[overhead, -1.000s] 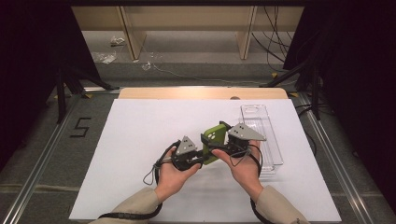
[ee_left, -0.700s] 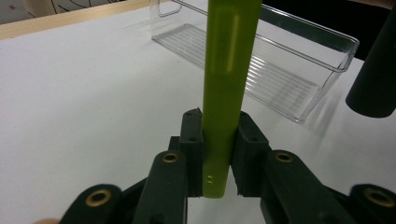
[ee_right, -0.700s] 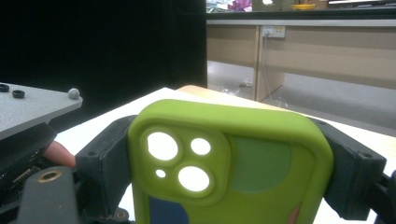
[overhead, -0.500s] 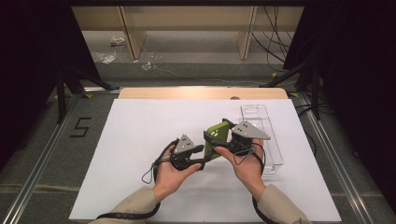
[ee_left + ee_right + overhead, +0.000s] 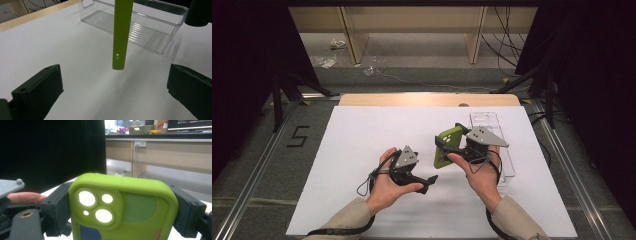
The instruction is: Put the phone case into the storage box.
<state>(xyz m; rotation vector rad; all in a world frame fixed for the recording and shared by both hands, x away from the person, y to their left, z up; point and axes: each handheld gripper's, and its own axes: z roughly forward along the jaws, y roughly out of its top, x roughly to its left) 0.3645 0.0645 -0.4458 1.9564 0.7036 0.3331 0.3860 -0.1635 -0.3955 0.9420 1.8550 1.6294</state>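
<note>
A lime-green phone case point(image 5: 447, 148) with camera cut-outs point(image 5: 96, 206) is held upright above the white table sheet point(image 5: 362, 150). My right gripper point(image 5: 452, 146) is shut on it, its black jaws pressing both long sides point(image 5: 122, 207). My left gripper point(image 5: 424, 179) sits lower and to the left of the case, apart from it. Its jaws have just been opening and now stand wide point(image 5: 113, 92) with nothing between them. The case hangs edge-on point(image 5: 121, 35) a short way ahead of them.
A clear plastic tray point(image 5: 507, 165) lies empty on the sheet just right of my right hand, also in the left gripper view point(image 5: 160, 32). A wooden strip point(image 5: 427, 100) borders the sheet's far edge. Dark stands and cables lie beyond.
The left gripper has let go of the green case and opened wide, drawing back a little. The right gripper has lifted and turned the case upright.
</note>
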